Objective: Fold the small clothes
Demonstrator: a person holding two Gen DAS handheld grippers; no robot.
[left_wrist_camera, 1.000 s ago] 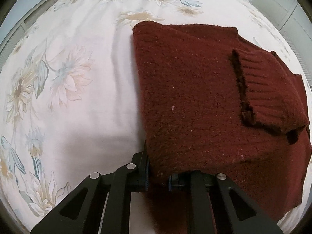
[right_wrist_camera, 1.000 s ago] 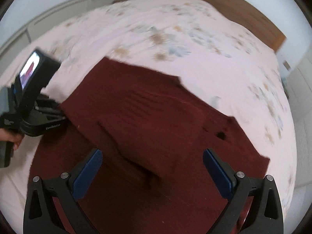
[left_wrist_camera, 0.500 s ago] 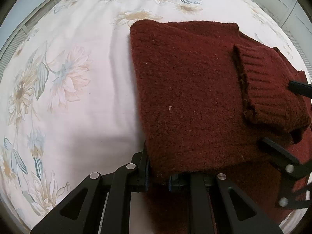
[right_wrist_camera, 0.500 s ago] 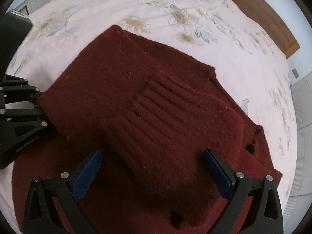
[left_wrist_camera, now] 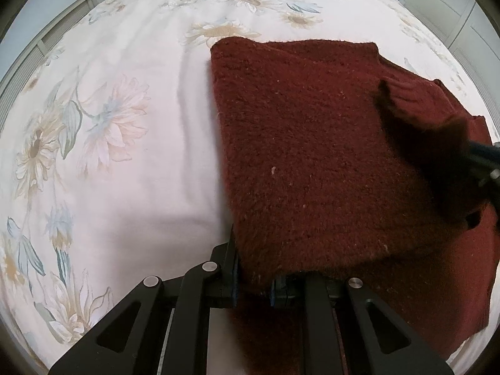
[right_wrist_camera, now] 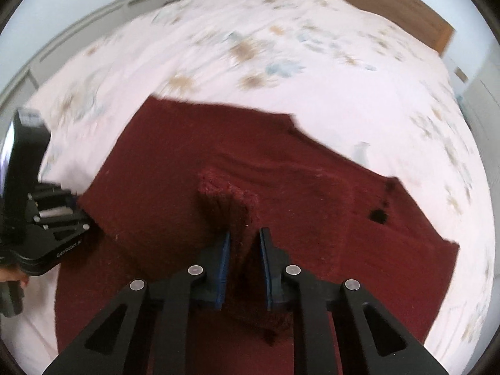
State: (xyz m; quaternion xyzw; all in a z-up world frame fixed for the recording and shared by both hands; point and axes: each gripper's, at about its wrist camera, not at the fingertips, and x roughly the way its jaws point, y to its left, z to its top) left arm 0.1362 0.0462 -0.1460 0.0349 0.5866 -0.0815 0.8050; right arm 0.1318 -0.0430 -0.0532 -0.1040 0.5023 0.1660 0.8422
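Observation:
A dark red knitted sweater lies on the bed, its near layer folded over the rest. My left gripper is shut on the near corner of the folded layer and holds it slightly lifted. My right gripper is shut on a bunched fold of the sweater, at the ribbed sleeve part, and lifts it. The right gripper's tip shows at the right edge of the left wrist view. The left gripper shows at the left in the right wrist view.
The sweater lies on a white bedsheet with a flower print. A wooden headboard stands at the far end of the bed. White cabinet doors line the right side.
My right gripper has dropped onto the sweater and closed on its ribbed sleeve fold, bunching it upward. My left gripper has kept its hold on the corner.

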